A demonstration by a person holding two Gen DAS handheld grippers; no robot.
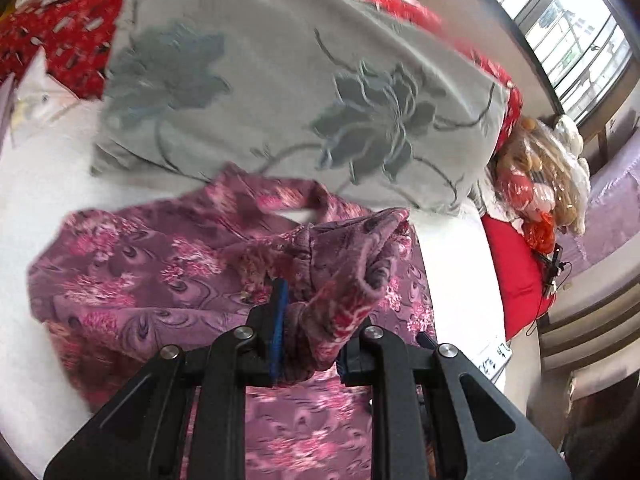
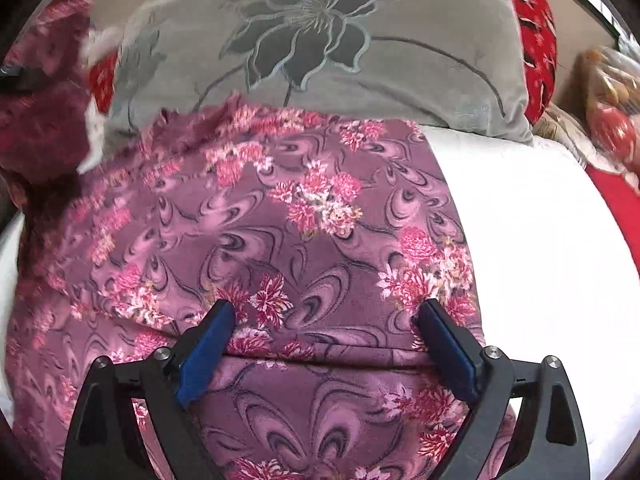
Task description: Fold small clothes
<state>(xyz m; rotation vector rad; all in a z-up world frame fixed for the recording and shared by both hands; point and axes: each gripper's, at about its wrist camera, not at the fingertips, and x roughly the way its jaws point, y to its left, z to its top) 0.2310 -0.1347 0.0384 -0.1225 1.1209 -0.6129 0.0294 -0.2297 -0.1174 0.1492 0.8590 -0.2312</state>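
A purple garment with pink flowers [image 1: 152, 276] lies spread on a white bed sheet [image 1: 40, 184]. My left gripper [image 1: 310, 340] is shut on a bunched fold of the garment and holds it lifted above the rest of the cloth. In the right wrist view the same garment [image 2: 280, 232] fills the middle. My right gripper [image 2: 326, 328] is open, its blue pads just above the cloth near a fold line, holding nothing. The lifted part in the left gripper shows at the upper left of the right wrist view [image 2: 44, 112].
A grey pillow with a dark flower print [image 1: 288, 92] lies just beyond the garment. Red patterned bedding [image 1: 68, 40] is behind it. A red cushion [image 1: 516, 280] and wrapped soft toys [image 1: 540, 176] sit at the right. A window [image 1: 576, 32] is at the far right.
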